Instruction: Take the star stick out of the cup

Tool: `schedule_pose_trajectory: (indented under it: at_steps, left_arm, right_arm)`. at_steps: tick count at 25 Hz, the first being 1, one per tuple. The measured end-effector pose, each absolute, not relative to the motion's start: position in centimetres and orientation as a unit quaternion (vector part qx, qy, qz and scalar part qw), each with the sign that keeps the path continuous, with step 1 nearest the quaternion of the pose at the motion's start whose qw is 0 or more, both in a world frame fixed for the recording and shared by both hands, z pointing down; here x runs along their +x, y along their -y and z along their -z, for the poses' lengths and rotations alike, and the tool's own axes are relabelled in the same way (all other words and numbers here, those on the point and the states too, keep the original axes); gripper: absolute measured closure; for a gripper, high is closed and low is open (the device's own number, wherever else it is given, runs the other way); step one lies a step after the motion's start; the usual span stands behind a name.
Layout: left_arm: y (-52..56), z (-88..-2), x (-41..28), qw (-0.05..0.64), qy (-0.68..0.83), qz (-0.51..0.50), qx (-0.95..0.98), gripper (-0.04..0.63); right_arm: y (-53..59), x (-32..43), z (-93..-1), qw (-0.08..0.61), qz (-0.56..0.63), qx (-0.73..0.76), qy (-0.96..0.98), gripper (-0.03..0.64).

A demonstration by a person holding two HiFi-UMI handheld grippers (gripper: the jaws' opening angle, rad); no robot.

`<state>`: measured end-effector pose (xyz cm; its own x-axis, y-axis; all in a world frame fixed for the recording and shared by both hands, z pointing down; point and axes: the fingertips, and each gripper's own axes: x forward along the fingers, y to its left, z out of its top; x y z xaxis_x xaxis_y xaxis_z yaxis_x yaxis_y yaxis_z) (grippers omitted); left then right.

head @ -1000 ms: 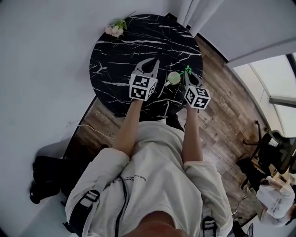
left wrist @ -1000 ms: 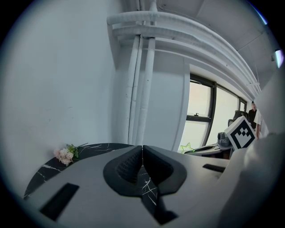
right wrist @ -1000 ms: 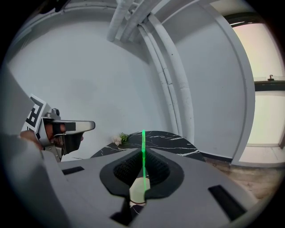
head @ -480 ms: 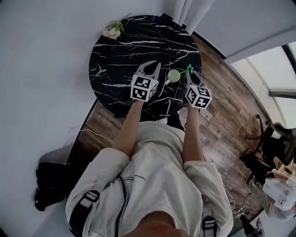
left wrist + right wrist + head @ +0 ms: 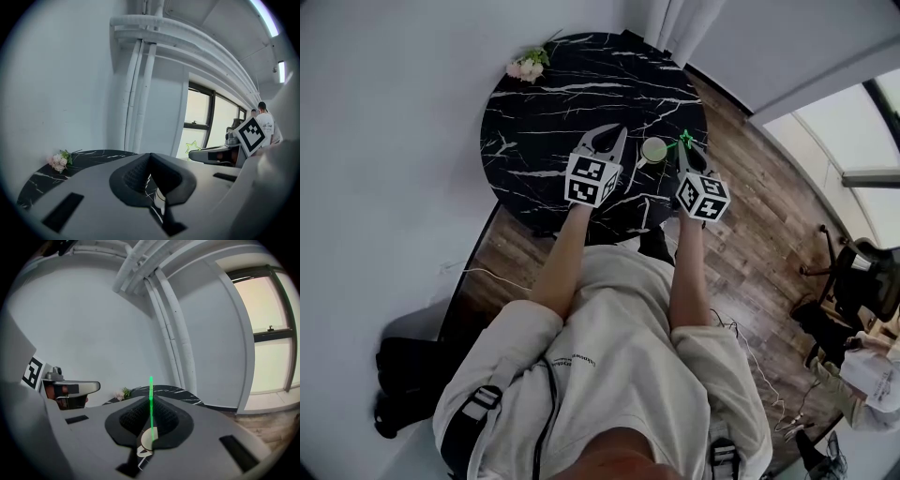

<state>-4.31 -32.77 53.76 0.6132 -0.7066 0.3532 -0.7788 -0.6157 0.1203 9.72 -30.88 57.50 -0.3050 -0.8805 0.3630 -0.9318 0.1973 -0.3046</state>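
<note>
At the far left rim of the round black marble table (image 5: 534, 122) lies a small bunch of pink flowers (image 5: 528, 64), too small in the head view to make out in detail. The left gripper (image 5: 605, 139) hangs over the middle of the table; in its own view the jaws meet at their tips with nothing between them. Through the gap behind the tips only a sliver of marble and a pale edge show, too little to name. Just to its right the cup (image 5: 653, 150) stands upright on the table, pale green seen from above; its inside is too small to read, and nothing can be made out in it. The star stick (image 5: 684, 141) is just right of the cup, its green star above the right gripper (image 5: 686, 157), whose jaws are nearly together and pinch the thin green shaft (image 5: 151, 399). The jaws hide the stick's lower end, so whether it has cleared the cup's rim cannot be told. At the right edge, on the wooden floor (image 5: 750, 225), a dark chair (image 5: 862, 281) and another person (image 5: 872, 380) are cut off by the frame.
</note>
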Motion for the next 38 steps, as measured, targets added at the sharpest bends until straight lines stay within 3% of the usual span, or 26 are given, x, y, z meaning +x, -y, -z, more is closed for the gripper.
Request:
schedule_pose_trajectory:
  at_steps: [20, 29, 38]
  left_arm:
    - [31.3, -53.5, -4.1, 0.154, 0.407, -0.109, 0.894, 0.573]
    - [30.2, -52.7, -0.3, 0.115, 0.409, -0.134, 0.895, 0.572]
    - [28.8, -52.9, 0.7, 0.115, 0.417, -0.136, 0.891, 0.572]
  right_arm:
    - [28.5, 9.4, -54.0, 0.048, -0.183, 0.598, 0.779, 0.571]
    - [28.3, 10.4, -53.4, 0.050, -0.174, 0.574, 0.799, 0.571]
    - [27.3, 12.8, -51.5, 0.002, -0.179, 0.567, 0.804, 0.571]
